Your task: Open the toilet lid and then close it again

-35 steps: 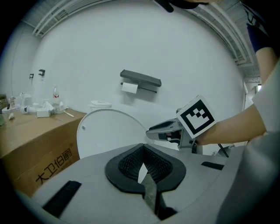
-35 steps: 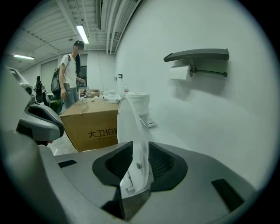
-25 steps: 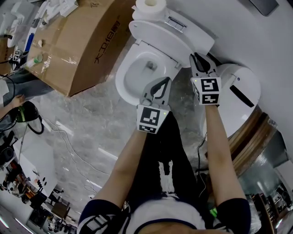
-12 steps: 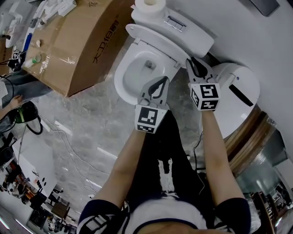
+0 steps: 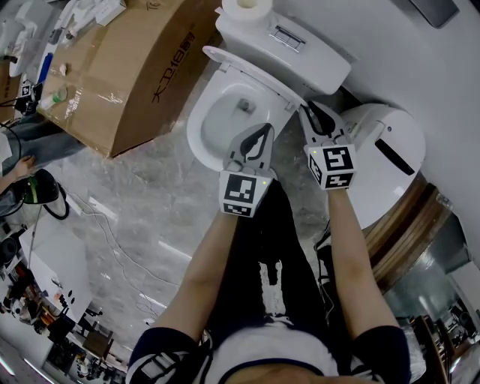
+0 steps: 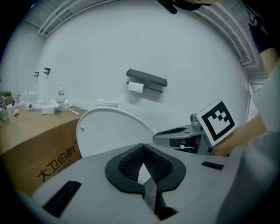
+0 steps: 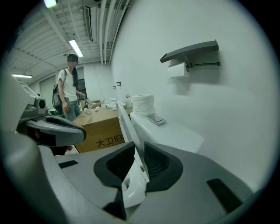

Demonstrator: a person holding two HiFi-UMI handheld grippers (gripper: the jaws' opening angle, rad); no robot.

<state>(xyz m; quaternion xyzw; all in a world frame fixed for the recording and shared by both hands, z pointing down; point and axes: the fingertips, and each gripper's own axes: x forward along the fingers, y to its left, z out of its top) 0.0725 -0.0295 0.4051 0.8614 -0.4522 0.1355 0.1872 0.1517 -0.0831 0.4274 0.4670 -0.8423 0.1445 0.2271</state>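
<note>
Bowl [image 5: 225,120] shows its drain hole at the bottom. The box [image 5: 127,67] has small clutter on top, and a roll [image 5: 246,9] sits on the tank [image 5: 300,52]. The lid [image 5: 251,71] is plain white, half raised over the bowl and leaning toward the tank. The right gripper [image 5: 306,112] is clamped on its right edge. The right gripper view shows the lid edge-on between the jaws, plus a person [image 7: 69,87] by the box. The left gripper [image 5: 266,133] is clenched on nothing over the bowl's front, and its view shows the lid's underside.
</note>
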